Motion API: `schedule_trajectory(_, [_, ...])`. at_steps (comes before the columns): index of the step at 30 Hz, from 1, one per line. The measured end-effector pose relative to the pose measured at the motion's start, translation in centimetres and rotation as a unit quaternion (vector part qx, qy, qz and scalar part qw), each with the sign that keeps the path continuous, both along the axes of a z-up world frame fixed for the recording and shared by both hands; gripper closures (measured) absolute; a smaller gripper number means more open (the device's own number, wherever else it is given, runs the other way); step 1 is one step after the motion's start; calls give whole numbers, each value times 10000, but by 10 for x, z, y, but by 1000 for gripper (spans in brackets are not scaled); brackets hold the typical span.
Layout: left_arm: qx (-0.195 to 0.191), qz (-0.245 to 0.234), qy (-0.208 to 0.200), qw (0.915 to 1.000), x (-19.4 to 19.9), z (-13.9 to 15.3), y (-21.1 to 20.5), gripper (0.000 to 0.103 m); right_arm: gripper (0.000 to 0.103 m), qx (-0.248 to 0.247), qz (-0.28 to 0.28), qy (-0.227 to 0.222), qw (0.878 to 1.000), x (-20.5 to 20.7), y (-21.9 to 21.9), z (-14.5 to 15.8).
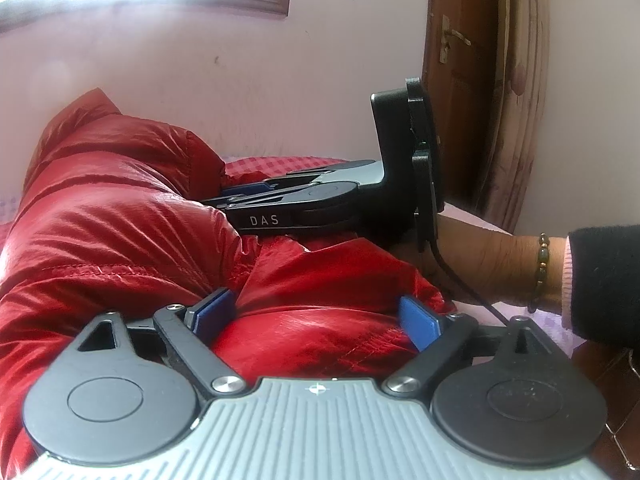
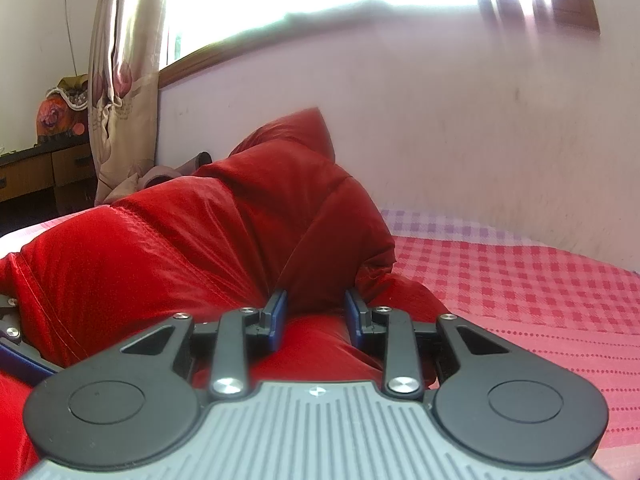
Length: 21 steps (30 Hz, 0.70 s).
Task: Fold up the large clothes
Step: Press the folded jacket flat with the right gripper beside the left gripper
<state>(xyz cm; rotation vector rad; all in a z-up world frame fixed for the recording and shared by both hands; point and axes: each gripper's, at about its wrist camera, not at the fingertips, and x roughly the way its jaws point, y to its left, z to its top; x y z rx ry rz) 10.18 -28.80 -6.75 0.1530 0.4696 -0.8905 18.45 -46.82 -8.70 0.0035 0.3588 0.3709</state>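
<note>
A shiny red puffer jacket [image 1: 120,216] lies bunched on the bed and fills the left and middle of both views [image 2: 192,232]. My left gripper [image 1: 316,312] is open wide, its blue pads [image 1: 214,312] pressed down on a fold of the jacket. My right gripper [image 2: 316,312] is partly open with red fabric bulging between its blue pads [image 2: 278,314]. In the left wrist view the right gripper [image 1: 240,194] lies sideways on the jacket, held by a hand [image 1: 492,264] with a bead bracelet.
The bed has a red and pink checked sheet [image 2: 520,280]. A pink wall [image 2: 460,120] runs behind the bed. A wooden door [image 1: 460,80] and a curtain [image 1: 520,100] stand at the right. A floral curtain [image 2: 120,80] and a wooden cabinet [image 2: 36,172] are at the left.
</note>
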Motion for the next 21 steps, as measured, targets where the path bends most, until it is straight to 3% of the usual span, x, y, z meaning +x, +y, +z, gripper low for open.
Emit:
schedule_trajectory(9, [158,-80,7,9998,1,1,-4,9,74,242,57,250,9994,3,-10,8])
schedule_trajectory(13, [160,-101,3,9998,1,0,-4,4,72,54,267,656,9975,11,-16,41])
schedule_trajectory(18, [159,-118,-67,9998,-1,-3,-5,0,72,-208,491,229,9983,9,-2,97])
schedule_trajectory(21, [88,-70,-31,9999,-2,-4,-2,0,72,-352,742,245,9963,21,21,109])
